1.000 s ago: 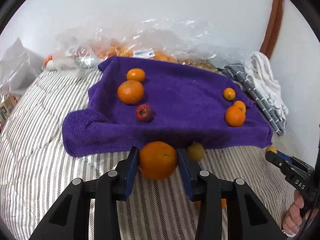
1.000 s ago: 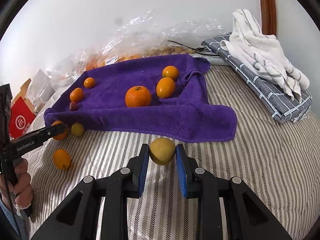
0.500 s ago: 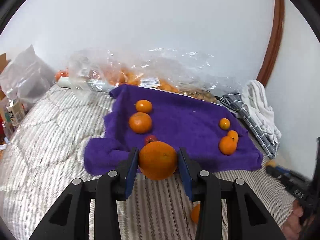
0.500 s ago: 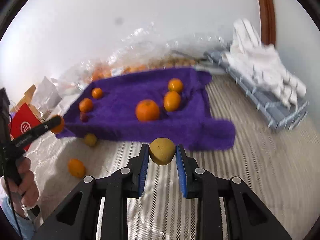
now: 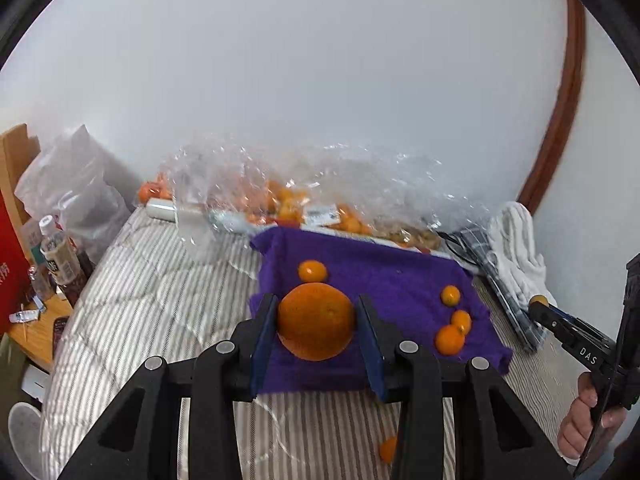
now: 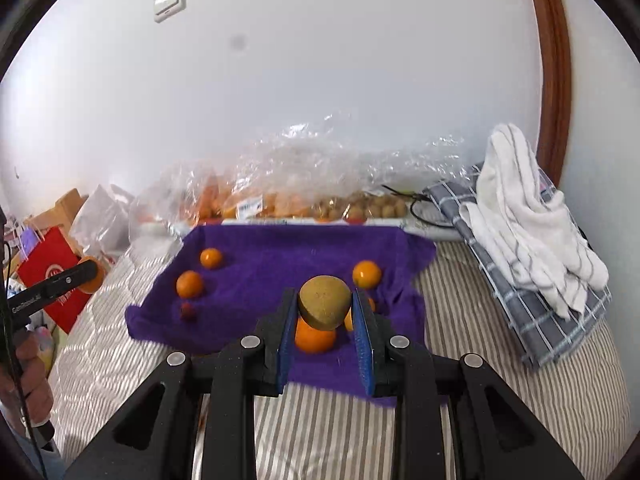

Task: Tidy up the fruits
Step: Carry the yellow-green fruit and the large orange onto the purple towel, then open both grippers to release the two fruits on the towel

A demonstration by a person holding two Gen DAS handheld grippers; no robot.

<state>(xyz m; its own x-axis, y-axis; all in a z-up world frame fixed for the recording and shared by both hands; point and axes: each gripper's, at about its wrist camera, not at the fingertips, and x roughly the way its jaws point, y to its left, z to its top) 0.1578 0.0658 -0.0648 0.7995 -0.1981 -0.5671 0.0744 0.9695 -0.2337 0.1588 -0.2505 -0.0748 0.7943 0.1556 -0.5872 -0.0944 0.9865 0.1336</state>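
White wall fills the background, a brown wooden door frame (image 6: 554, 80) curving up on the right and a light switch (image 6: 170, 2) high on the left. Below it, the striped bedspread (image 5: 160, 300) carries a purple towel (image 5: 380, 276) laid flat, its near edge hanging in loose folds toward us.

Left tongs (image 5: 316, 322) are clamped on a big orange (image 5: 316, 322), blue pads pressed to both its sides, held up in the air over the towel's near edge. Right tongs (image 6: 325, 308) are squeezed shut on a dull yellow-green fruit (image 6: 325, 308), also lifted above the towel. Seen from the left camera, the right tool's black arm reads "DAS" in white letters; from the right camera, the left tool carries white lettering too blurred to read for sure.

On the towel: small oranges in two loose groups, one near the left edge (image 6: 190, 283) along with a little dark red fruit (image 6: 187, 310), another group toward the right edge (image 5: 450, 339). The middle of the towel lies bare, plenty of room there. One small orange (image 5: 387, 449) sits off the towel on the stripes.

Behind the towel, crinkled clear plastic bags (image 6: 280, 184) of orange and brown fruit line the wall, with a white label too small to read. Folded grey checked cloth and a white striped towel (image 6: 520, 216) crowd the right side. A red bag (image 6: 52, 276) with a white logo stands off the bed's left edge.
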